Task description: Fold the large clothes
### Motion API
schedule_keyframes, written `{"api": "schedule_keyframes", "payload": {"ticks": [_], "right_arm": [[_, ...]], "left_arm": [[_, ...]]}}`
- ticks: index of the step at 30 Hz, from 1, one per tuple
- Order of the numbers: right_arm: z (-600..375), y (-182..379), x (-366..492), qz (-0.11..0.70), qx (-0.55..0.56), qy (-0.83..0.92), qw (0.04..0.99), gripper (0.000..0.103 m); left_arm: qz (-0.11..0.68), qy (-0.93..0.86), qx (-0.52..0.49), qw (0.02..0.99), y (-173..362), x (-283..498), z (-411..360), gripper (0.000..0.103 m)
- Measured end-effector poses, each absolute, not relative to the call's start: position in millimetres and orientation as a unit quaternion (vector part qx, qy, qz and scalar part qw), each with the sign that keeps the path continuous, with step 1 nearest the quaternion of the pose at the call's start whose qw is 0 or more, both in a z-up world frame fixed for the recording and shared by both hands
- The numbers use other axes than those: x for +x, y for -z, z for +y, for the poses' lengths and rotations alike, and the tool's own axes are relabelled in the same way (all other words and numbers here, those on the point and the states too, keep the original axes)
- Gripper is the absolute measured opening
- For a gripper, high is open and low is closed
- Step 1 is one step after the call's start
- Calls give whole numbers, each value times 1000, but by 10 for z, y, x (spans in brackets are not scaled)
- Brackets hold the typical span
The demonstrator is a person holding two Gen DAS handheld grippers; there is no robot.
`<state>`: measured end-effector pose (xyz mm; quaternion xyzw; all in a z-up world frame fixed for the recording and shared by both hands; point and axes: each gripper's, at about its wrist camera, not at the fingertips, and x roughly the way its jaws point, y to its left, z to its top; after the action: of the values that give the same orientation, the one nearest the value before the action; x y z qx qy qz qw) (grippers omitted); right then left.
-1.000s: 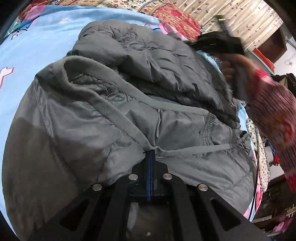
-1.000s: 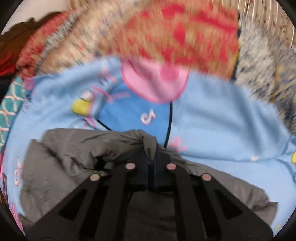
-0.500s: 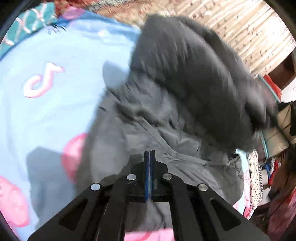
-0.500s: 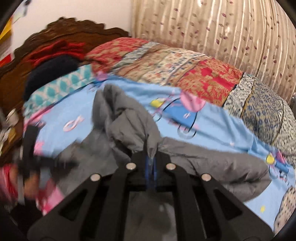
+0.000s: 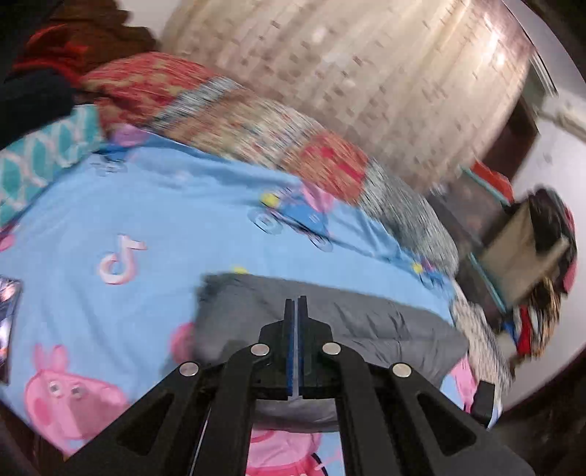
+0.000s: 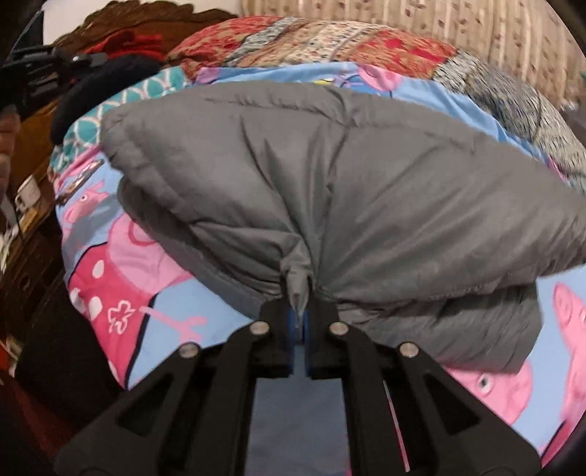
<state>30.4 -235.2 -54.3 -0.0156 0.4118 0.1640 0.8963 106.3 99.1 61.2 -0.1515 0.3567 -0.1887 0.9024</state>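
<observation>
A grey padded jacket [image 6: 329,175] lies folded in a thick bundle on the blue cartoon bedsheet [image 6: 121,293]. My right gripper [image 6: 299,304] is shut on a pinch of the jacket's near edge. In the left wrist view the jacket [image 5: 366,318] lies flat across the sheet [image 5: 146,205] just beyond my left gripper [image 5: 296,307]. The left jaws are closed together and no fabric shows between them. The left view is motion blurred.
A patchwork quilt [image 5: 256,124] is piled along the far side of the bed under a patterned curtain [image 5: 366,66]. A teal pillow [image 5: 40,157] and a dark wooden headboard [image 6: 146,11] are at the left. Cluttered shelves [image 5: 531,256] stand right of the bed.
The jacket was lifted and swung over onto itself, and now lies as a folded bundle. My left gripper no longer shows jacket fabric in its jaws. My right gripper keeps its hold.
</observation>
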Motion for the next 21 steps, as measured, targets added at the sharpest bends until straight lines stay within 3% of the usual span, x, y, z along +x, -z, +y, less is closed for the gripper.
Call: {"api": "schedule_keyframes", "payload": {"ticks": [3,6,10,15,21], "right_arm": [[-2402,574,286,409,24,-152,899,9],[-2501,479,236,413,47,-165,894,25],[-2877,-55,101,364,63,-171,913,47],[-3576,-545,656,314,62,-52,946,48],[-3922,-7,1151,392,122,-31,911,48]], "left_arm": [[402,184,-88,893,-217,1363,684,29],[458,158,-49,873,317,1579,479,29],[457,151,-34,876,434,1613,479,29],[457,152,-41,875,464,1650,524,29],[458,142,-31,877,471,1760,507,29]]}}
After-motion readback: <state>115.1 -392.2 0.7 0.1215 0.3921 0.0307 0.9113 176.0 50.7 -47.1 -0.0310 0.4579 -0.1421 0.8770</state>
